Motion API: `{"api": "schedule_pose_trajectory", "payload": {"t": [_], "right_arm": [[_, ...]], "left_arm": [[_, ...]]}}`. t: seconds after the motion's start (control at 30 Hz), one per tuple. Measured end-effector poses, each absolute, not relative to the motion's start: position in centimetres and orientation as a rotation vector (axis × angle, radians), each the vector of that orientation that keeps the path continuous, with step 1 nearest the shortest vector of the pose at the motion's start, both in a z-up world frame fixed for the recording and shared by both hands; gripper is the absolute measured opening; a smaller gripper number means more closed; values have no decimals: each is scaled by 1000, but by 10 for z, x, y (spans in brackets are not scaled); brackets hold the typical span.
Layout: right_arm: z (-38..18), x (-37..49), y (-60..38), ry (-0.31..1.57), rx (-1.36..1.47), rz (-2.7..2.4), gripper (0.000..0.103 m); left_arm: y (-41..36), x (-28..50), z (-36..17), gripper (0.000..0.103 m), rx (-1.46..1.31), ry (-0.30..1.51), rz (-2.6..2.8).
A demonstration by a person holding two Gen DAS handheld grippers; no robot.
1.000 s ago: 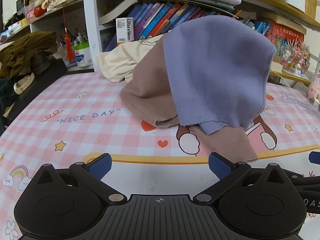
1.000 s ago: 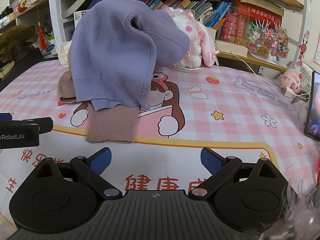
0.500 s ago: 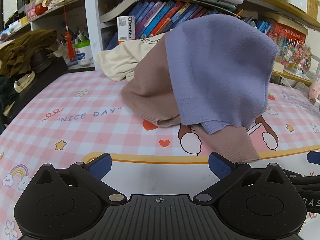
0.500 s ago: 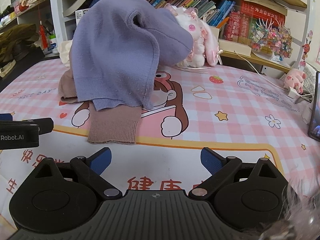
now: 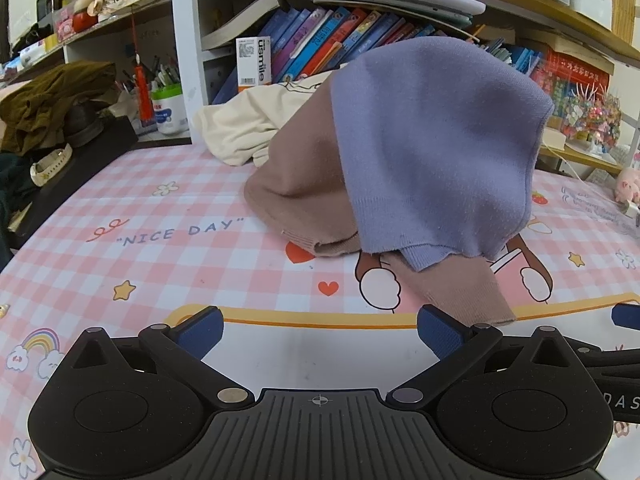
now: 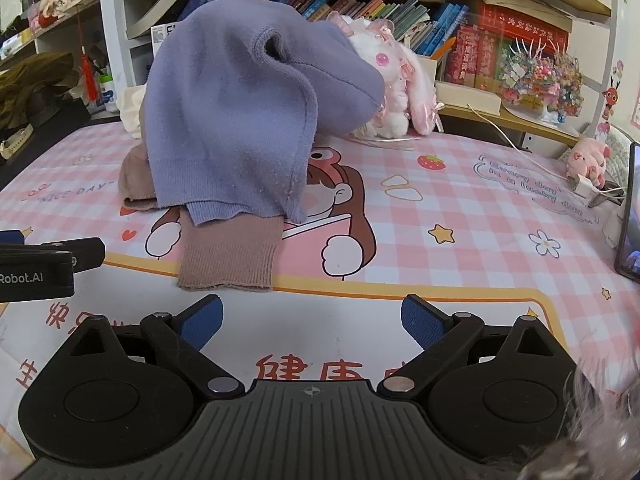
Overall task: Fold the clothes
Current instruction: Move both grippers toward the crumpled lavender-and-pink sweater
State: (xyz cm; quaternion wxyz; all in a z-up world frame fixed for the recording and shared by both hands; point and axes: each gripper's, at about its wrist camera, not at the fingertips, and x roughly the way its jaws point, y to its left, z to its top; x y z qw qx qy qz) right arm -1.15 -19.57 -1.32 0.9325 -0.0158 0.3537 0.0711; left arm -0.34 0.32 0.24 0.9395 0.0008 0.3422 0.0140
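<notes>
A lilac knit sweater [image 5: 432, 140] lies heaped over a tan-brown knit garment [image 5: 304, 184] on the pink checked mat [image 5: 160, 240]; a cream garment [image 5: 256, 120] lies behind them. In the right wrist view the lilac sweater [image 6: 228, 120] drapes over the brown garment, whose ribbed cuff [image 6: 228, 260] points toward me. My left gripper [image 5: 320, 330] is open and empty, a short way in front of the pile. My right gripper [image 6: 312, 320] is open and empty, just in front of the brown cuff. The left gripper's body [image 6: 40, 268] shows at the left edge.
Bookshelves [image 5: 340, 40] stand behind the pile. A white plush rabbit [image 6: 396, 80] sits behind the sweater. A pink pig toy [image 6: 588, 160], cable and phone [image 6: 628, 216] lie at the right. Dark clothes [image 5: 52, 96] and a watch [image 5: 48, 164] lie at the left.
Both views have drifted slightly; the pile sits a touch further right in each frame. The clothes have not moved and both grippers stay open.
</notes>
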Motion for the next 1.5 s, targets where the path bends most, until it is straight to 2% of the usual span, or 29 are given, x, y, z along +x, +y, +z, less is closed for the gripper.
{"api": "schedule_pose_trajectory", "payload": {"t": [1.17,1.5], "right_arm": [[-12,-16,-201,713,-27,227,96],[-13,-16,-215,688,-34,268,96]], "left_arm": [[1,-26,10,103,-54,679,63],[-21,-36,12,103,-18,656,64]]}}
